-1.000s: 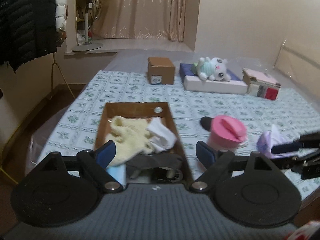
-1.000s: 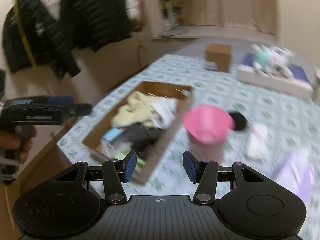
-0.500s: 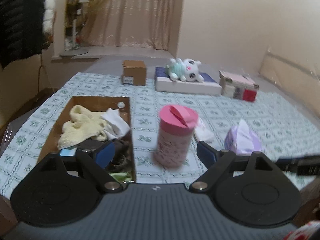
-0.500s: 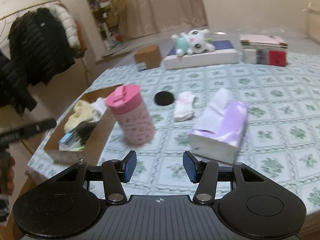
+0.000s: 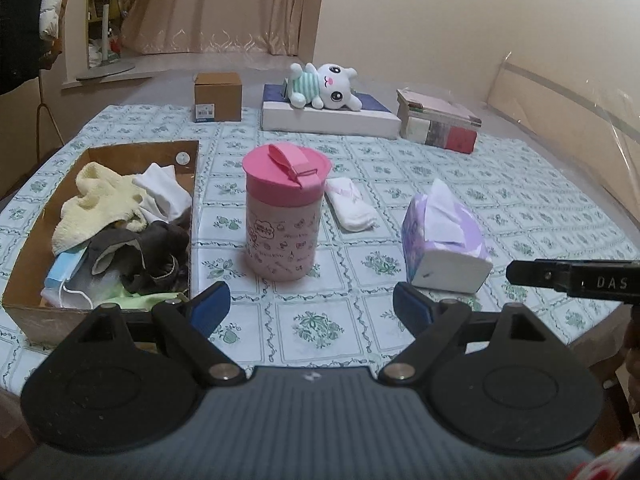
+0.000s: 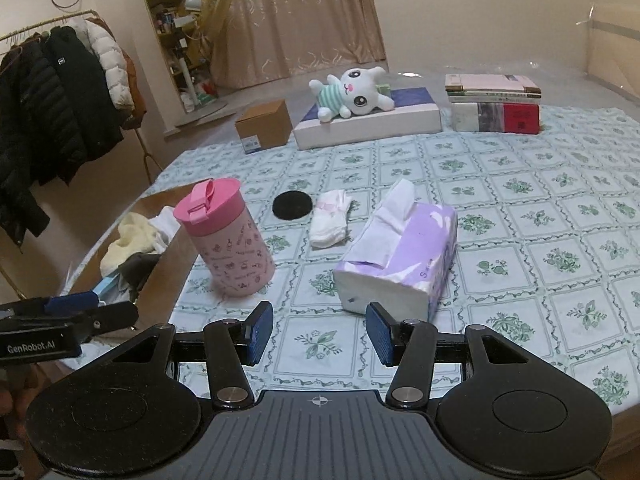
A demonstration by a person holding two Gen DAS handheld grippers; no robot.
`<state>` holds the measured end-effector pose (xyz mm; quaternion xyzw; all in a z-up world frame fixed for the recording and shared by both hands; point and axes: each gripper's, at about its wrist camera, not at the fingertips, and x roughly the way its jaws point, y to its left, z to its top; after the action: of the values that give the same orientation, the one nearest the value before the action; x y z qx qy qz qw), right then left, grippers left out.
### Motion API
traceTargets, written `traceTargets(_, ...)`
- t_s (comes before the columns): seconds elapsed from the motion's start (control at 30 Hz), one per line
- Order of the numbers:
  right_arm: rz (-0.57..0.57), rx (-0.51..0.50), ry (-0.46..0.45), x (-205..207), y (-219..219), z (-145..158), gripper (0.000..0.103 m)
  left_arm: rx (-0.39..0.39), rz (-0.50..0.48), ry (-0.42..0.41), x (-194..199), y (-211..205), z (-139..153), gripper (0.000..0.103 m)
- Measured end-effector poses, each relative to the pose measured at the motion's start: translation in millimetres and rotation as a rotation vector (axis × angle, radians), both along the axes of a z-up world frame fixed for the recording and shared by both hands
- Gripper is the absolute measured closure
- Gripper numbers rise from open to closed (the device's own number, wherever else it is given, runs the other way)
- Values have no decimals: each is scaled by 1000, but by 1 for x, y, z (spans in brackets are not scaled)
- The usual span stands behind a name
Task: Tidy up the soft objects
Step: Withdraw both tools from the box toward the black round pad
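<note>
An open cardboard box (image 5: 100,156) (image 6: 168,264) at the table's left holds a yellow cloth (image 5: 96,200), a white cloth, dark garments and a face mask. White folded socks (image 5: 350,208) (image 6: 330,220) lie mid-table. A white plush bunny (image 5: 324,86) (image 6: 352,94) lies on a flat box at the back. My left gripper (image 5: 312,308) is open and empty above the near edge. My right gripper (image 6: 318,334) is open and empty, in front of the tissue pack.
A pink lidded cup (image 5: 284,212) (image 6: 226,236) stands beside the box. A purple tissue pack (image 5: 444,240) (image 6: 400,256), a black round pad (image 6: 292,205), a small brown box (image 5: 218,96) and stacked books (image 5: 438,126) (image 6: 494,104) are on the patterned tablecloth.
Both cameras have swung right, from the cardboard box toward the middle of the table. Both grippers stay open and empty.
</note>
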<state>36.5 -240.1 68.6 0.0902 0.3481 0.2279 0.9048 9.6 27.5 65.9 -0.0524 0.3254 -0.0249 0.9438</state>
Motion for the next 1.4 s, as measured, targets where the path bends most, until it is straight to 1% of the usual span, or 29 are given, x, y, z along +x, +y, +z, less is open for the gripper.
traceTargets(0.3,4,0,10,8,-1,-5,51,3,-11,16,8,-1,-4,16)
traceTargets(0.47,7,4,10,16,-1,-8,51,6,-43,26,17,5,-9,16)
traceTargets(0.6,19,-6,3,27,-1,-9,51,38,-74,31,27,19,-9,16)
traceTargets(0.7,32,-31,-11,37,-2,-9,51,86,-97,30,39,35,-5,16)
traceTargets(0.8,46,-60,-28,50,-5,-9,51,130,-128,22,53,53,0,16)
traceTargets(1.1,100,-91,-46,98,-16,-8,51,179,-208,14,105,113,18,16)
traceTargets(1.27,148,-127,-70,129,-17,-1,51,254,-292,0,140,139,34,16)
traceTargets(1.4,187,-167,-79,155,-11,2,51,289,-366,-9,171,154,41,16)
